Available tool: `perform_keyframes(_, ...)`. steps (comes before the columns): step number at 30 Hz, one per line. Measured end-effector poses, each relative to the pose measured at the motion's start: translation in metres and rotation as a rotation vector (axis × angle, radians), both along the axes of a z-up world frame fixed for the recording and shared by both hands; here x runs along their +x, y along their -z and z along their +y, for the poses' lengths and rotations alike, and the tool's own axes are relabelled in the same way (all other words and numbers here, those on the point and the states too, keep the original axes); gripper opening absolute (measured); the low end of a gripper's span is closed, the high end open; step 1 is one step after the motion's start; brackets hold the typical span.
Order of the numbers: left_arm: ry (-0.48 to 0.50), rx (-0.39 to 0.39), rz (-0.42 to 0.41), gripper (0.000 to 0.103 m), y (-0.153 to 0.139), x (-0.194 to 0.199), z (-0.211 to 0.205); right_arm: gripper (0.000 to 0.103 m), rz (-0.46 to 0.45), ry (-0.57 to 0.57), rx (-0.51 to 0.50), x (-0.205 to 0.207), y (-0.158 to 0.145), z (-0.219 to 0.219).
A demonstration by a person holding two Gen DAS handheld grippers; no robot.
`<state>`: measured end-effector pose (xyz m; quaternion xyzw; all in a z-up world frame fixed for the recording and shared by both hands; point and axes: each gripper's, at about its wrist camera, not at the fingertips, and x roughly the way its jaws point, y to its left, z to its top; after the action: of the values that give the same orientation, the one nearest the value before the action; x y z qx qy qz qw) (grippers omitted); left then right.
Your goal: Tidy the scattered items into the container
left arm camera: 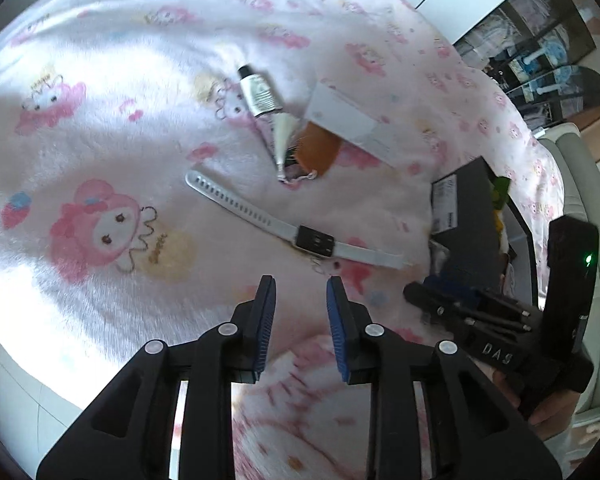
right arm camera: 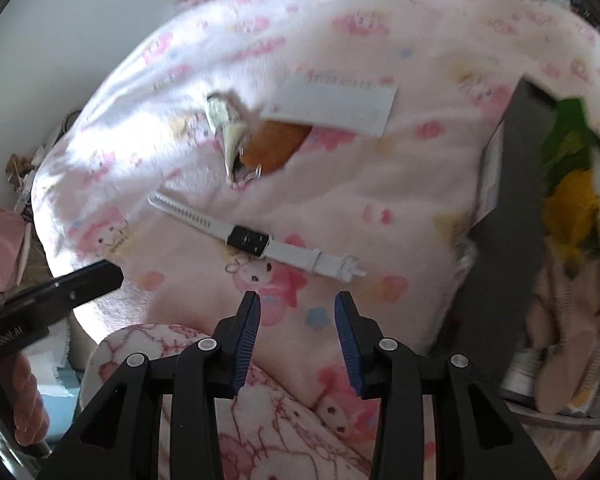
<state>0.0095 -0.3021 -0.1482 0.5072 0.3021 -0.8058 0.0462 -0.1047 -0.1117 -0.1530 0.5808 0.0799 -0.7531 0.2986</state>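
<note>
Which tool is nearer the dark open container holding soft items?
Right. The right tool hovers next to the dark open container; the left tool is farther off, on the right tool's far side from it.

A pink fleece blanket [left arm camera: 100, 128] printed with cartoon characters covers a bed and fills most of both views. Bright daylight falls in patches across it. A plain pale wall [right arm camera: 72, 12] rises behind the bed. To one side stands a dark shelf [left arm camera: 540, 52] with boxed items (too blurred to identify). Pale floor tiles [left arm camera: 28, 392] show below the blanket's edge.
</note>
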Motion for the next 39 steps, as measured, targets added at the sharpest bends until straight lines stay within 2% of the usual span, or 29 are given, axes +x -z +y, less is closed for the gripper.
perform_keyframes(2,0.0,0.009,-0.013,0.027,0.009,-0.009,-0.006,0.034,-0.033,-0.002,0.011,-0.006,0.014,-0.006)
perform_keyframes(6,-0.023,0.083,-0.061,0.027,0.035,-0.026,-0.022,0.034,-0.061,-0.01,0.048,-0.018,0.035,-0.017)
perform_keyframes(10,-0.043,0.15,-0.075,0.027,0.057,-0.038,-0.036,0.034,-0.046,-0.022,0.068,-0.026,0.042,-0.027)
perform_keyframes(12,-0.052,0.196,-0.072,0.036,0.065,-0.042,-0.042,0.034,-0.042,-0.031,0.058,-0.029,0.042,-0.031)
perform_keyframes(13,-0.055,0.209,-0.071,0.037,0.068,-0.044,-0.043,0.034,-0.04,-0.032,0.055,-0.03,0.042,-0.032)
perform_keyframes(19,-0.075,0.216,-0.066,0.036,0.077,-0.055,-0.045,0.035,-0.045,-0.025,0.067,-0.04,0.054,-0.039)
perform_keyframes(22,-0.114,0.255,-0.052,0.03,0.082,-0.057,-0.051,0.035,-0.042,-0.025,0.061,-0.039,0.055,-0.037)
perform_keyframes(23,-0.135,0.256,-0.053,0.016,0.082,-0.057,-0.053,0.035,-0.041,-0.028,0.059,-0.038,0.054,-0.037)
perform_keyframes(24,-0.144,0.245,-0.057,0.01,0.083,-0.058,-0.055,0.035,-0.039,-0.031,0.057,-0.037,0.053,-0.037)
perform_keyframes(27,-0.156,0.233,-0.051,0.004,0.082,-0.058,-0.056,0.036,-0.044,-0.039,0.042,-0.036,0.049,-0.035)
perform_keyframes(30,-0.144,0.228,-0.03,0.001,0.074,-0.056,-0.052,0.036,-0.034,-0.035,0.025,-0.033,0.04,-0.032)
perform_keyframes(34,-0.134,0.192,0.031,0.0,0.05,-0.048,-0.05,0.037,-0.006,-0.062,0.012,-0.027,0.028,-0.037)
perform_keyframes(36,-0.122,0.181,0.048,0.0,0.043,-0.047,-0.051,0.045,-0.007,-0.087,0.013,-0.025,0.028,-0.042)
perform_keyframes(38,-0.11,0.225,0.003,0.002,0.055,-0.051,-0.055,0.045,-0.018,-0.132,0.024,-0.024,0.033,-0.051)
perform_keyframes(39,-0.113,0.245,-0.019,0.006,0.062,-0.052,-0.056,0.045,-0.016,-0.14,0.051,-0.024,0.036,-0.054)
